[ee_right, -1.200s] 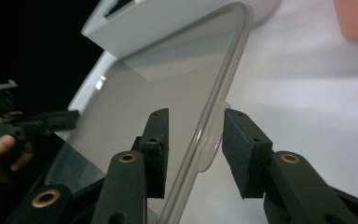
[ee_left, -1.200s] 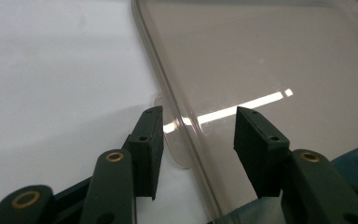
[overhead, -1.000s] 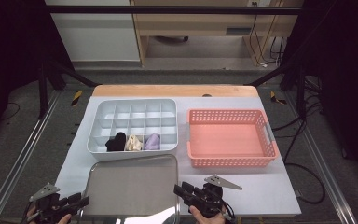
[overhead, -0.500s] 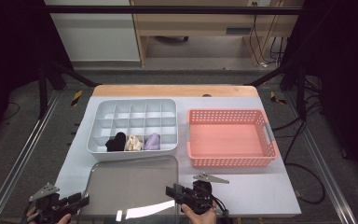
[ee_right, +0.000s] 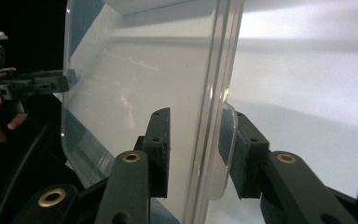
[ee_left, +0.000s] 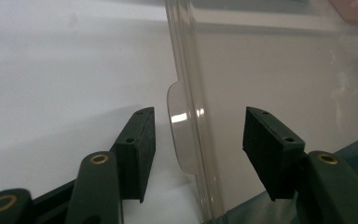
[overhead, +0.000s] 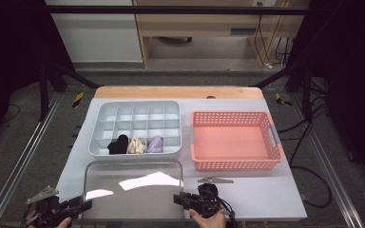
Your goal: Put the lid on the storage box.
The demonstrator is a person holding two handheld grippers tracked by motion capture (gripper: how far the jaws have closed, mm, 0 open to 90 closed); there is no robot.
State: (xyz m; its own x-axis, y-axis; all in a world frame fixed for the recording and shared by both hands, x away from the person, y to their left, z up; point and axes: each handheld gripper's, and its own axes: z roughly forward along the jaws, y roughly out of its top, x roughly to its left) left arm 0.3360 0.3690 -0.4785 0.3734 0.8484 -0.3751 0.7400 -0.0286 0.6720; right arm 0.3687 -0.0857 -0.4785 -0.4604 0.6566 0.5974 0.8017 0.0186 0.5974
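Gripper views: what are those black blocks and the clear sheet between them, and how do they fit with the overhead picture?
No robot arm here: a person holds a two-jaw tool in each hand. In the high view the left gripper and the right gripper come in at the bottom edge, either side of a clear plastic lid lying on the white table. Each gripper view comes from a camera riding on that tool, so the black blocks are its own jaws.

Left jaws straddle the lid's edge tab, with gaps both sides, and have just been opening. Right jaws have just been closing around the opposite tab; one pad seems to touch it, the other stands off, so there is no firm grip.

Behind the lid: a pale grey compartment tray holding black, cream and lilac bundles, and an empty salmon-pink plastic basket.
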